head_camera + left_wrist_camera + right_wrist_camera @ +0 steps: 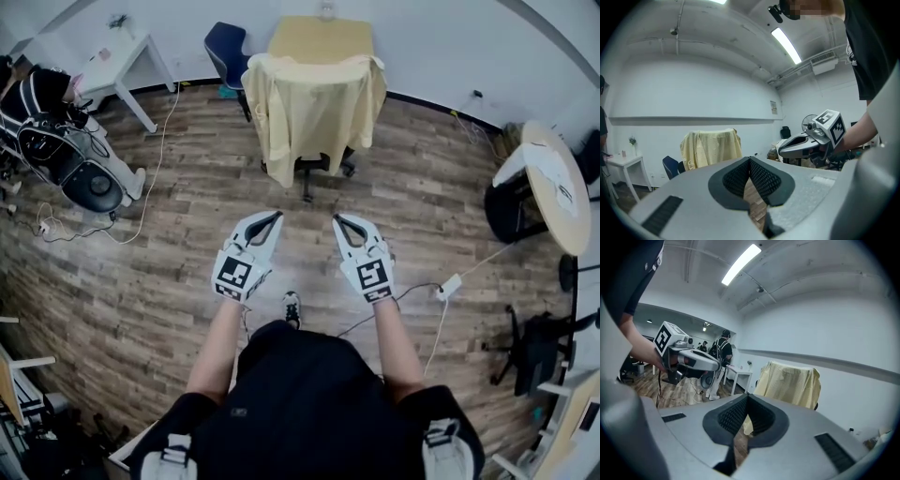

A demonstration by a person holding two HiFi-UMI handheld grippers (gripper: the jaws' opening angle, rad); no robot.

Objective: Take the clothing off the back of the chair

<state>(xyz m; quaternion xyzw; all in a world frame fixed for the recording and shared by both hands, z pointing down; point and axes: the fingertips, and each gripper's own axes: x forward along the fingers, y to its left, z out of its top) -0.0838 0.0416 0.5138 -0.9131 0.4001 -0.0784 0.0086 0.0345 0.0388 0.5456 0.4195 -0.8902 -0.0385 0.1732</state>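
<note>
A pale yellow garment (314,108) hangs over the back of a black wheeled office chair (322,166) across the wooden floor. It shows too in the left gripper view as the yellow garment (711,146) and in the right gripper view as the garment (790,384), well ahead of both. My left gripper (275,217) and right gripper (338,220) are held side by side in front of me, short of the chair, both shut with nothing between the pads. Each gripper appears in the other's view: the right gripper (780,150), the left gripper (723,365).
A yellow table (322,37) and a blue chair (226,49) stand behind the draped chair. A white table (120,61) and a person (47,127) are at the left. A round table (555,183), black chair (511,208) and floor cables (441,309) lie to the right.
</note>
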